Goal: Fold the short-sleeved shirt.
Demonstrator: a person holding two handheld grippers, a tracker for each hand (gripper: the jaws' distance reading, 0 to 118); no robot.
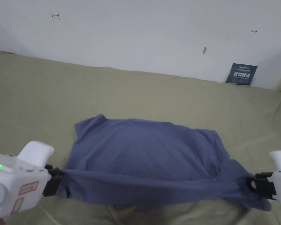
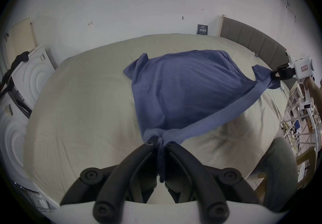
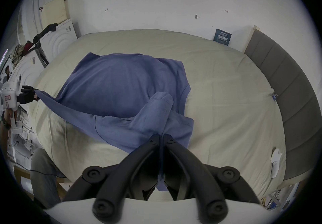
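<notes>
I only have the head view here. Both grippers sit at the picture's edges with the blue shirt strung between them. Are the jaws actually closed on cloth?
Observer: Yes for the left gripper: in its own view both black jaws pinch a bunched edge of the blue short-sleeved cotton shirt.
Operator: And the right?
Observer: The right gripper is shut on the shirt too, with cloth hanging down between its jaws.
Operator: Anything on the bed near that side?
Observer: A small white handheld controller lies on the beige bed sheet, beside the grey padded headboard.
</notes>
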